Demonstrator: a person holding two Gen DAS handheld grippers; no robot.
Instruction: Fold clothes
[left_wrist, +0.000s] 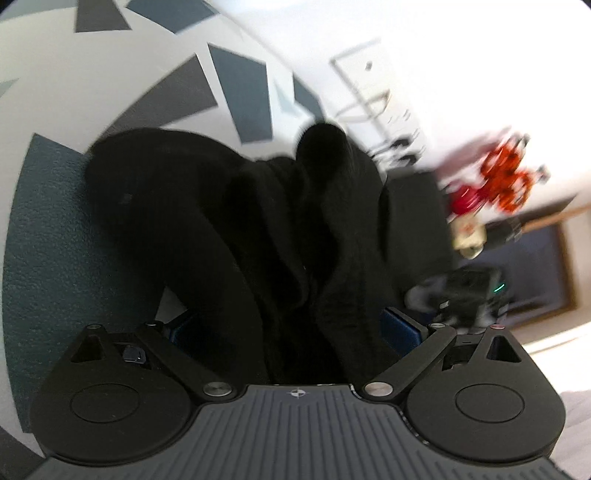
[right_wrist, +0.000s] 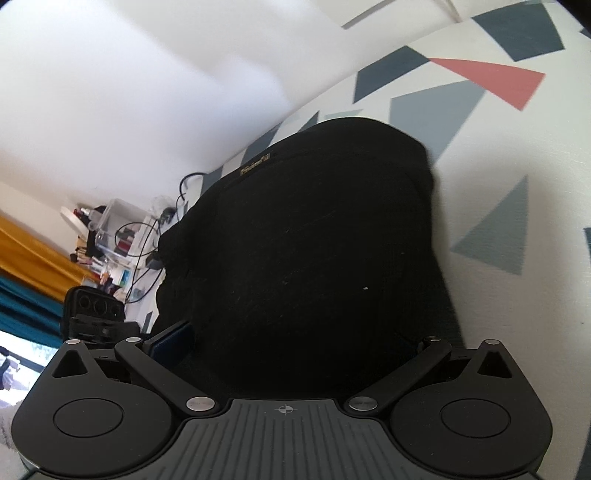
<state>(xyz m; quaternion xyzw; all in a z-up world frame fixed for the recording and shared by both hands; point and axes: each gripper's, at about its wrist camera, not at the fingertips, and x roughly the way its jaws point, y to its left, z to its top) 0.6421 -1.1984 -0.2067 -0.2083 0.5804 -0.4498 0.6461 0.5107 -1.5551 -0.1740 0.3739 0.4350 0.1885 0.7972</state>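
Note:
A black garment (left_wrist: 280, 221) hangs bunched in folds over the white bed cover with grey and blue triangles (left_wrist: 122, 77). My left gripper (left_wrist: 295, 328) is shut on the black garment, which drapes between and hides the blue pads. In the right wrist view the same black garment (right_wrist: 314, 240) spreads wide, with a small woven label (right_wrist: 255, 166) near its upper left edge. My right gripper (right_wrist: 291, 347) is shut on the garment; only the left blue pad (right_wrist: 173, 341) shows. The other gripper shows at the left of the right wrist view (right_wrist: 94, 314) and at the right of the left wrist view (left_wrist: 465, 291).
The patterned bed cover (right_wrist: 498, 155) lies under the garment. A white wall is behind. A cluttered white shelf with cables (right_wrist: 118, 236) stands at the left. Orange and red objects (left_wrist: 506, 181) sit blurred at the right, near a dark framed panel (left_wrist: 535, 269).

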